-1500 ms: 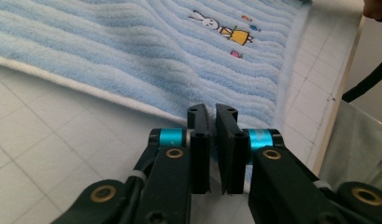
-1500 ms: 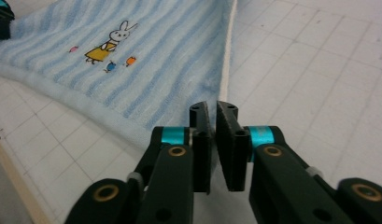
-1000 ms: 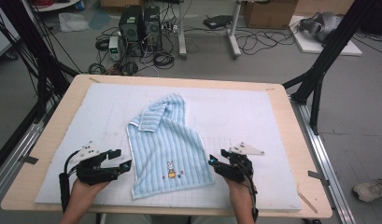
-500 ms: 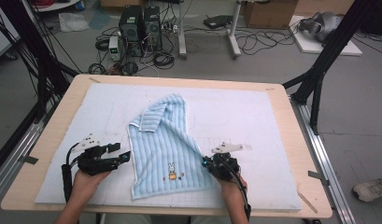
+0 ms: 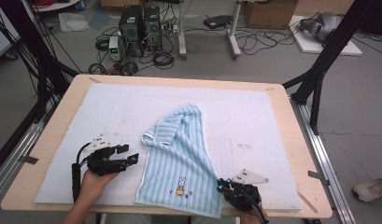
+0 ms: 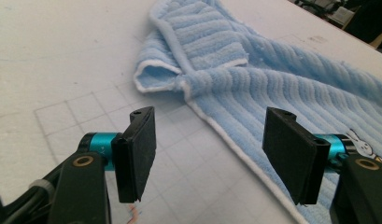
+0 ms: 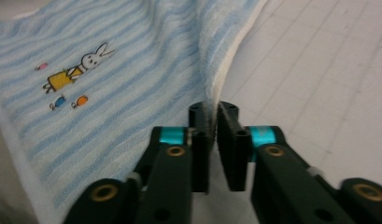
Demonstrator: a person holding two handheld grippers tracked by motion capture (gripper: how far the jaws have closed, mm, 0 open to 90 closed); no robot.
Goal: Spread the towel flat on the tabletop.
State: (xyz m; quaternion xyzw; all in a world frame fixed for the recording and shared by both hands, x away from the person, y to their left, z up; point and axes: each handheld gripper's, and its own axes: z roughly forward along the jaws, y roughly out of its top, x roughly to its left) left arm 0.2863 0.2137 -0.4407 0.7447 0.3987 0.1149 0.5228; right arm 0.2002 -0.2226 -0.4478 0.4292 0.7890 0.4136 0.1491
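The right gripper [image 7: 212, 112] has just been closing and then easing a little, and its jaws pinch the near right edge of the light blue striped terry towel [image 5: 179, 158] with a small rabbit picture. The left gripper [image 6: 216, 154] stands wide apart above the white padded mat [image 5: 109, 112], just beside the towel's left edge, holding nothing. The towel lies partly folded in the middle of the mat. It looks soft, light and limp, so I think it is best taken by its hemmed corners.

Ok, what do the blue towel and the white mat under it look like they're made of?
The towel: looks like soft terry cotton, with fuzzy ribbed stripes, a white hemmed edge and a stitched rabbit. The mat: probably matte white foam or felt with faint printed grid lines; its exact material is hard to tell.
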